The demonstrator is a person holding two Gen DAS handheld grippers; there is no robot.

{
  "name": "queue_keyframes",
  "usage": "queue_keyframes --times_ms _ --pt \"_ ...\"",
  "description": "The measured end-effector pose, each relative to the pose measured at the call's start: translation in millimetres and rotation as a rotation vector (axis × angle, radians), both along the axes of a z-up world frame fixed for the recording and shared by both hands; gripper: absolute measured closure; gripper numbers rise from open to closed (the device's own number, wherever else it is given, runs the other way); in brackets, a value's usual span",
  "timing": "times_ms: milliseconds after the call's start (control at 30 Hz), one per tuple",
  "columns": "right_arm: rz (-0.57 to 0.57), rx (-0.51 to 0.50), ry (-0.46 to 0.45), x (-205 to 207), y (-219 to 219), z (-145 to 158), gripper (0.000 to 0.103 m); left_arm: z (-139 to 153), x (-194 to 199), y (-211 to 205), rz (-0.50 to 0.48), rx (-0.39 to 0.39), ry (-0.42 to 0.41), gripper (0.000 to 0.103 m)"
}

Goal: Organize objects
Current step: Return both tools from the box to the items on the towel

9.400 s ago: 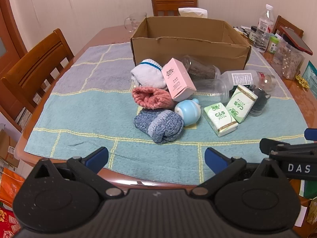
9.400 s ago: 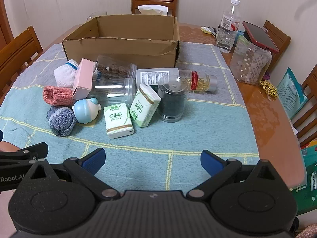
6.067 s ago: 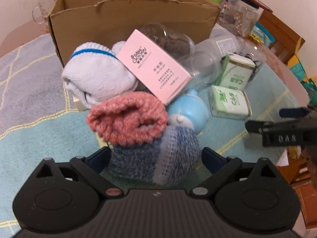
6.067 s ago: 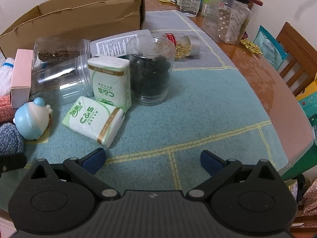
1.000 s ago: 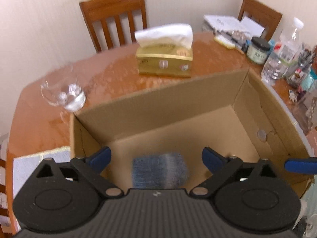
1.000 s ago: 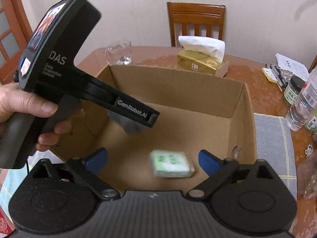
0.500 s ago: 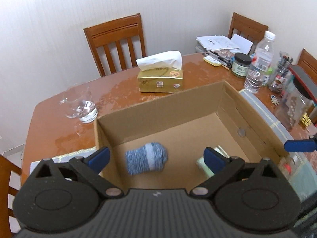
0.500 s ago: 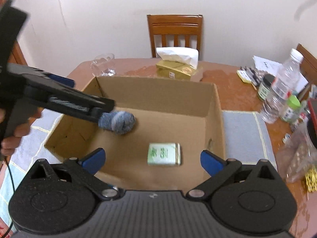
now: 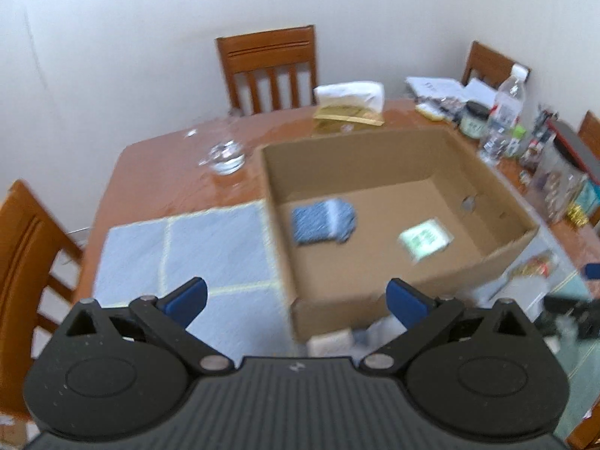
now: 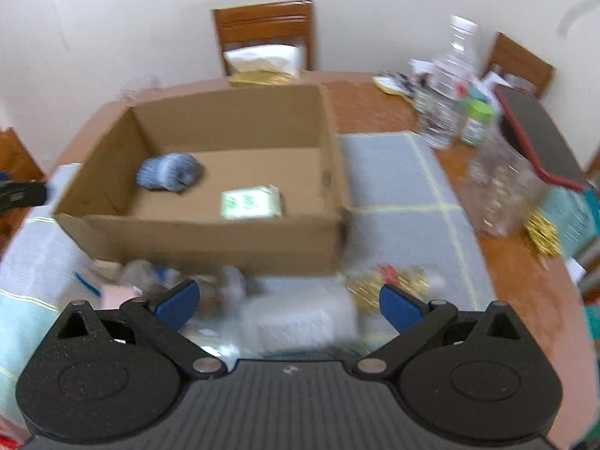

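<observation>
- The wooden bench (image 9: 157, 172) carried a blue-grey and green checked cloth (image 9: 210, 247), with wooden chairs standing around it.
- The cardboard box (image 9: 378, 157) sat open-topped on the cloth, its far edge near the gold tissue box (image 9: 348, 112); in the right wrist view the same cardboard box (image 10: 210, 240) filled the middle of the picture.
- Inside it lay two things, well apart — the blue knitted sock roll (image 9: 323, 221) toward the left wall and the green-and-white tissue pack (image 9: 425, 239) toward the right; the right wrist view showed the sock roll (image 10: 168, 171) and the tissue pack (image 10: 250, 202) on the box floor too.
- A clear lidded container with a red-edged dark lid (image 10: 540, 142) and a plastic water bottle (image 10: 446, 86) stood on the bench to the right of the box.
- In front of the box's near wall lay a blurred heap of clear jars and packets (image 10: 225, 292), too smeared to tell apart; a pink box corner (image 10: 116, 296) showed at its left.
- A glass mug (image 9: 225, 157) stood on bare wood left of the box.
- The left claw (image 9: 296, 300) had its jaws spread wide, having just been opening, and gripped nothing.
- The right claw (image 10: 287, 302) likewise stood at full spread after just opening — nothing between its blue pads (image 10: 178, 302).
</observation>
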State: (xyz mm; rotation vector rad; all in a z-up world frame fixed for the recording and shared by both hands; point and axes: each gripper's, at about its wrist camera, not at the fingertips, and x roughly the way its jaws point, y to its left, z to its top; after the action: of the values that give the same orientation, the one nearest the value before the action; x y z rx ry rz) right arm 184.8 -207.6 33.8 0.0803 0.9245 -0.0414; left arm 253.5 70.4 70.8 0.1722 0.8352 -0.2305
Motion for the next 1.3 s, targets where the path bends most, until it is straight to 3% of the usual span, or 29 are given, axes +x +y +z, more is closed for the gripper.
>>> queue_keyframes --times_ms 167,300,667,1000,1300 --pt "-0.130 -0.012 0.018 -19 -23 -14 0.000 -15 -27 18 0.007 -0.007 0.052 0.002" --pt "-0.184 -0.010 0.064 -26 -34 -31 0.000 -32 -50 17 -0.048 -0.016 0.118 0.002" --pt "-0.150 -0.023 0.138 -38 -21 -52 0.000 -71 -80 -3 -0.209 0.002 0.230 0.002" --pt "-0.096 0.049 0.168 -59 -7 -64 0.000 -107 -91 -21 -0.344 0.019 0.307 0.002" --pt "0.001 0.108 0.154 -68 14 -65 0.000 -128 -95 -1 -0.289 0.111 0.352 0.001"
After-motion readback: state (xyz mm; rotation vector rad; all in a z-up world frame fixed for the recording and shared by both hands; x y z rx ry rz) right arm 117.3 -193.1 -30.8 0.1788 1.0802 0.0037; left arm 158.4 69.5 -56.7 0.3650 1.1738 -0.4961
